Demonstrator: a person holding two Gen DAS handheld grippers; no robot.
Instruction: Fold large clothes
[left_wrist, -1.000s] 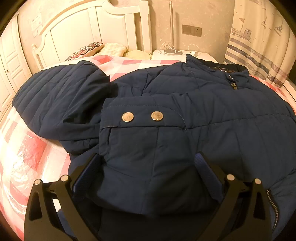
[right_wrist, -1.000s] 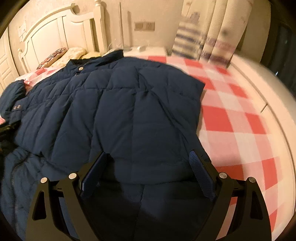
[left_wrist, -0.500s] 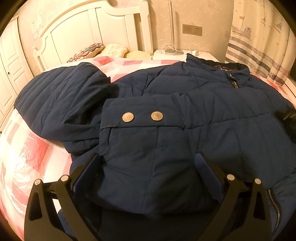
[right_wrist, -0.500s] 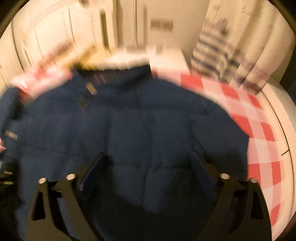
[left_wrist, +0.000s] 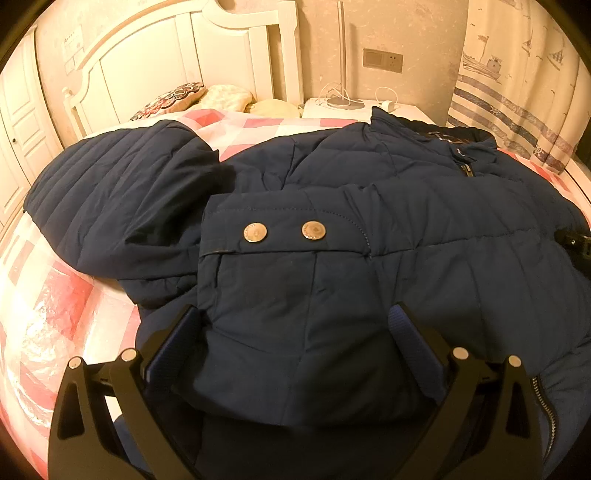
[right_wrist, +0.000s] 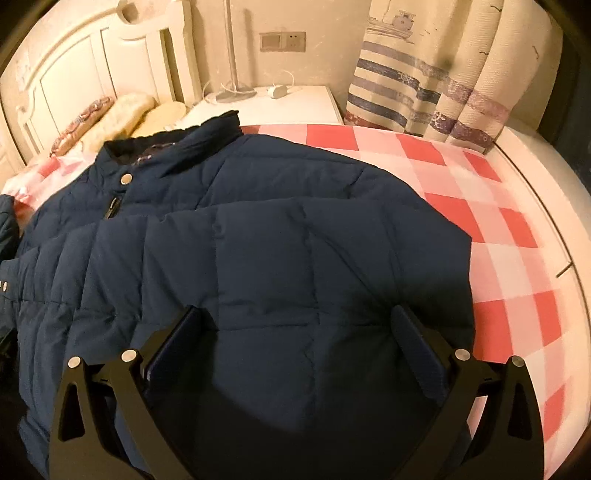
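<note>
A navy padded jacket (left_wrist: 424, 206) lies spread on the bed, collar (right_wrist: 177, 147) toward the headboard. Its sleeve is folded across the front, and the cuff with two metal snaps (left_wrist: 284, 232) lies just ahead of my left gripper (left_wrist: 293, 314). That gripper is open, its fingers wide apart with the sleeve fabric lying loose between them. The hood (left_wrist: 122, 192) rests at the left. My right gripper (right_wrist: 295, 312) is open too, low over the jacket's right half (right_wrist: 280, 251), with no fabric pinched. The zip pull (right_wrist: 112, 208) shows below the collar.
The red and white check sheet (right_wrist: 491, 266) is bare to the right, up to the bed's white edge (right_wrist: 546, 229). Behind stand a white headboard (left_wrist: 155, 70), pillows (left_wrist: 173, 98), a nightstand (right_wrist: 280, 103) with a lamp base and cables, and a striped curtain (right_wrist: 424, 81).
The right gripper has moved across the jacket toward the collar, which now looks nearer, after a blurred swing. A black part has appeared at the right edge of the left wrist view. The left gripper kept still.
</note>
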